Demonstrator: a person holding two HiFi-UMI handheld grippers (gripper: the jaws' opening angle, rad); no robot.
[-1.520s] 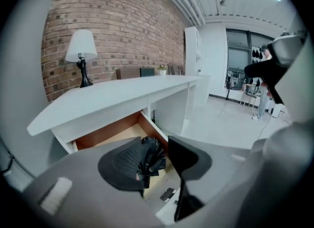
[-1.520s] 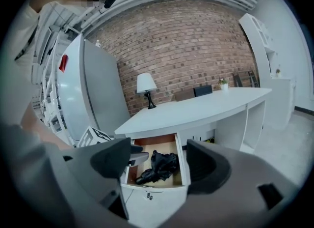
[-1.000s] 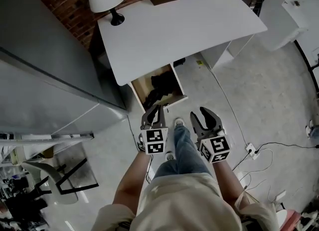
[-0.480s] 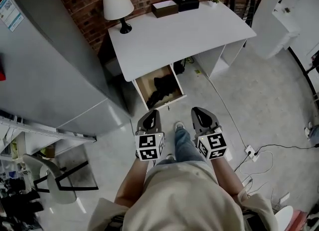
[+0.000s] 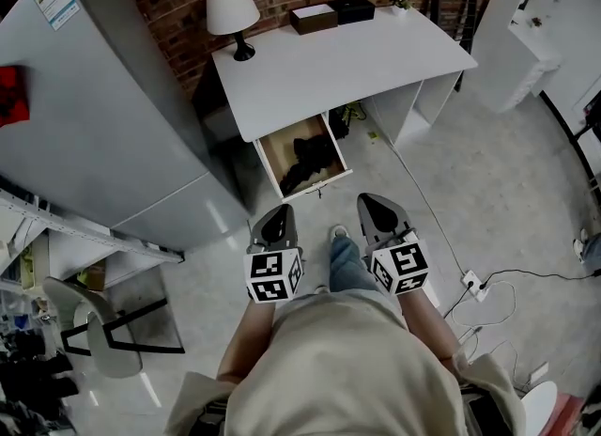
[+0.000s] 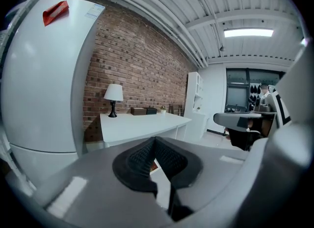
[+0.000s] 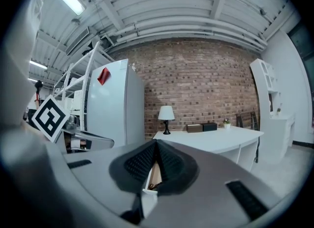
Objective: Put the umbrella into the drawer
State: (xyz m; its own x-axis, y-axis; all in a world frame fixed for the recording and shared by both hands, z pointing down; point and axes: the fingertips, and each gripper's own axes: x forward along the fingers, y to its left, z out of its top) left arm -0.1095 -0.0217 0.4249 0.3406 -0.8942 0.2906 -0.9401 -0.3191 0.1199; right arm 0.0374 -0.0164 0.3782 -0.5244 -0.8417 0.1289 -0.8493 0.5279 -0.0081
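Nearest, the left gripper point(image 5: 278, 219) and right gripper point(image 5: 376, 207) each press their ribbed black pads together on nothing. Beyond them, below the white tabletop's point(image 5: 347, 58) near edge, the open wooden drawer point(image 5: 274, 152) holds the umbrella point(image 5: 310, 157), a limp black shape with its details unclear.

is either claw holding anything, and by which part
Nothing is held: left claw and right claw are both shut and empty. The umbrella lies in the open drawer.
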